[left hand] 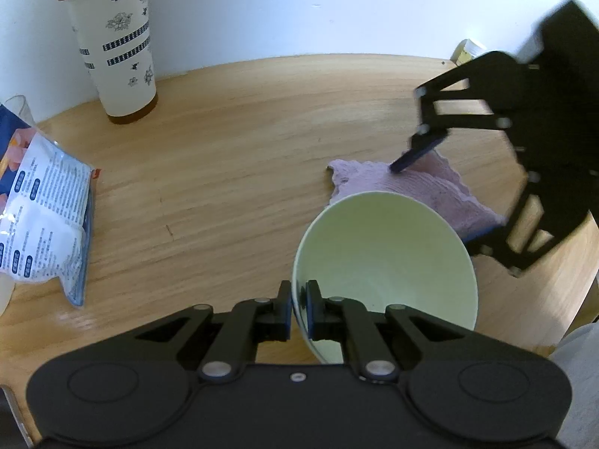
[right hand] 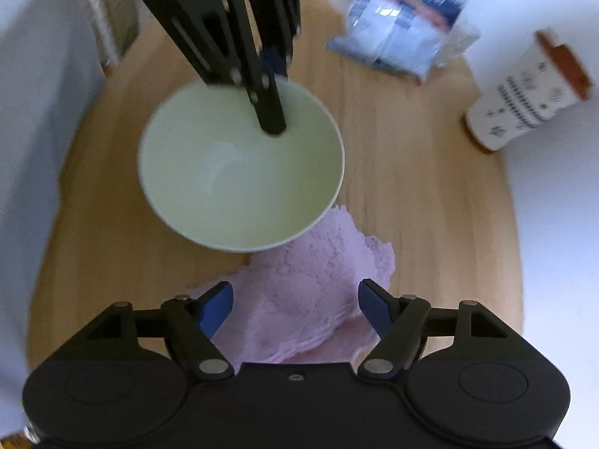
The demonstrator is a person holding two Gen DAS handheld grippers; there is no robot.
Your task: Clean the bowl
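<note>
The pale green bowl (left hand: 385, 262) is held tilted above the wooden tabletop (left hand: 224, 149), toward its right-hand part in the left wrist view, with its opening turned partly sideways. Its rim is pinched by the left claw (left hand: 299, 299), one finger being set inside the wall and the other outside, so the claw is closed down to the thickness of the rim. The inside of the bowl looks bare and glossy, though the right wrist view is blurred and small marks cannot be ruled out.

Just beyond the bowl a lilac cloth (right hand: 307, 292) is spread on the tabletop, partly tucked under the bowl's far edge. The right claw (right hand: 295, 310) is positioned over this cloth with its blue-padded fingers (right hand: 215, 308) spread wide to either side of it; nothing is gripped between them.

Further out, a cream tumbler with a brown lid (left hand: 112, 41) is stood upright near the far left edge of the tabletop by the white wall. A blue and white printed packet (left hand: 48, 217) is laid at the left edge.
</note>
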